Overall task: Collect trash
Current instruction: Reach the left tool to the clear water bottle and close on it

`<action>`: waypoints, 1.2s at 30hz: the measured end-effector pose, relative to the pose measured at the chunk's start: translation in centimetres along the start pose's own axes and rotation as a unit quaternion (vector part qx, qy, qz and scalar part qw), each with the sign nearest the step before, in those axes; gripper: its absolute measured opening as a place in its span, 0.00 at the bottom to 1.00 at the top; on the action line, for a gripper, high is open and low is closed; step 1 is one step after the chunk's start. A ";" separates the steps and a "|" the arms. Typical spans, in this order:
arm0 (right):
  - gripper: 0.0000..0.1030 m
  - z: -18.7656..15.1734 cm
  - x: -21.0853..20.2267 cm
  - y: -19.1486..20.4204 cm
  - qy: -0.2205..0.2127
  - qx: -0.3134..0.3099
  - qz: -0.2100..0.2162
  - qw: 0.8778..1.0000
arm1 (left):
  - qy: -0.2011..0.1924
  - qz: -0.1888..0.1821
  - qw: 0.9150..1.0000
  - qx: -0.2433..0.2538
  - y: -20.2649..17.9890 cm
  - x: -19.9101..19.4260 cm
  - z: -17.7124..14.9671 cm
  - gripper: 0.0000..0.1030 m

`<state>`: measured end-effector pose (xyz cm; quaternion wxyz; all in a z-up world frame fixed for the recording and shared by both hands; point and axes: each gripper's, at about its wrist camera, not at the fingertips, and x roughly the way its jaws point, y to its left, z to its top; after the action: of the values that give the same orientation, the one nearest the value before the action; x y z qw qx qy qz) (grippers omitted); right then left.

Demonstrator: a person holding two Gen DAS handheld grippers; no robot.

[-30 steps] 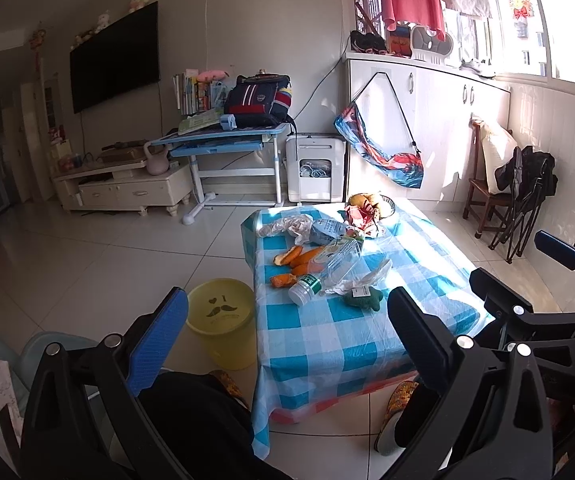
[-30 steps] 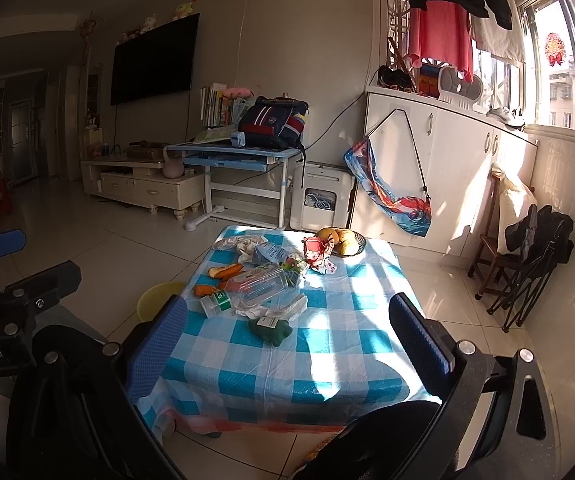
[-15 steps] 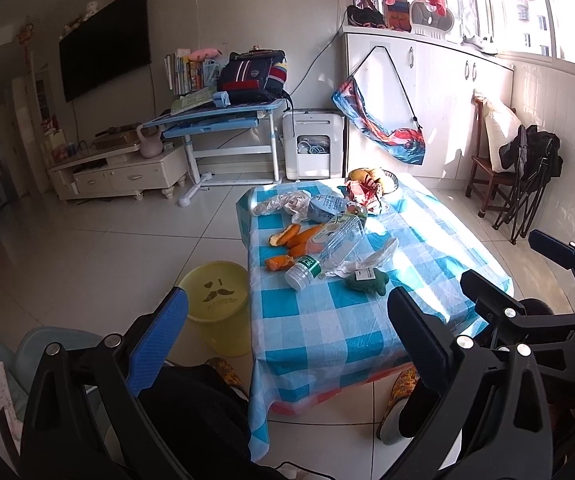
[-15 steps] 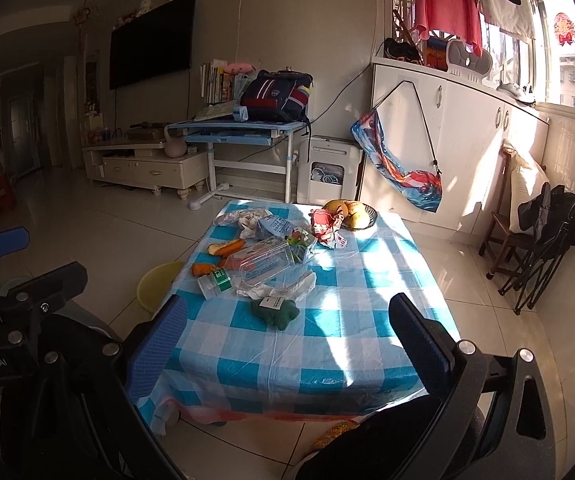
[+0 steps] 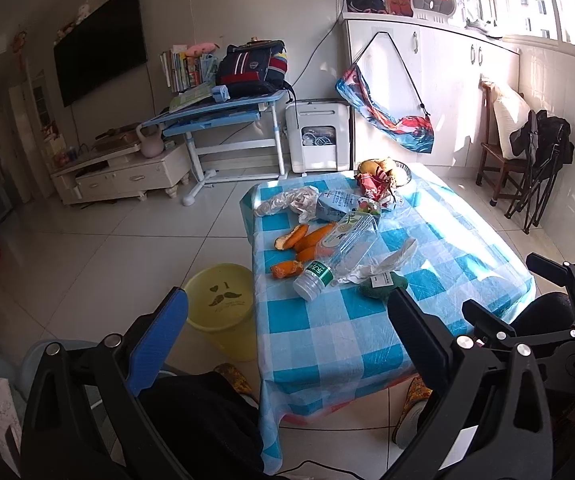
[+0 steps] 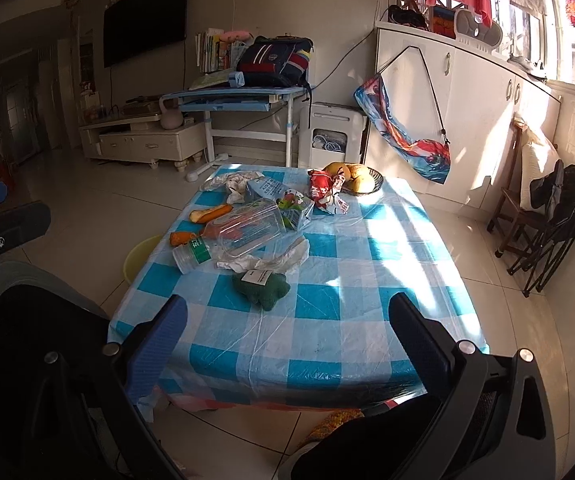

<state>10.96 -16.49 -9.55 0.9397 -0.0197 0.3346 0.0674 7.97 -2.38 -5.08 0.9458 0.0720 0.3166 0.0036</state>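
Trash (image 6: 243,236) | on table (image 6: 327,320) | beyond right hand-held gripper (image 6: 287,332), jaws apart

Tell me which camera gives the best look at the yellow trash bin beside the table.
The left wrist view. There the yellow trash bin shows its whole open rim and the moustache print inside, standing on the floor against the table edge. The right wrist view shows only a sliver of its rim behind the tablecloth corner.

plastic bottle (image 6: 231,236): 1 | orange peel pieces (image 5: 301,246): 4 | green plush toy (image 6: 262,287): 1 | red wrapper (image 6: 321,188): 1 | fruit bowl (image 6: 361,179): 1 | yellow bin (image 5: 223,308): 1 | crumpled tissue (image 6: 271,260): 1
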 end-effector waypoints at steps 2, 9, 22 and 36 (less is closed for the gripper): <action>0.94 -0.3 1.2 -0.7 0.010 0.008 0.005 1.000 | 0.002 0.003 1.000 0.009 -0.3 1.3 0.4 0.94; 0.94 -2.0 4.5 -2.4 0.044 0.033 0.018 0.998 | 0.034 -0.015 0.999 0.023 -0.8 7.8 1.1 0.94; 0.94 0.3 12.1 -5.0 0.094 0.140 0.117 0.979 | 0.094 -0.101 0.987 0.085 -3.9 21.3 3.3 0.94; 0.32 1.4 19.9 -6.3 0.145 0.214 0.203 0.944 | 0.163 -0.163 0.968 0.103 -5.9 30.6 3.7 0.94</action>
<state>28.02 -20.37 -21.09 0.8296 0.2407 0.4706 0.1800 34.36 -7.08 -21.28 0.8568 0.1148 0.4728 -0.1712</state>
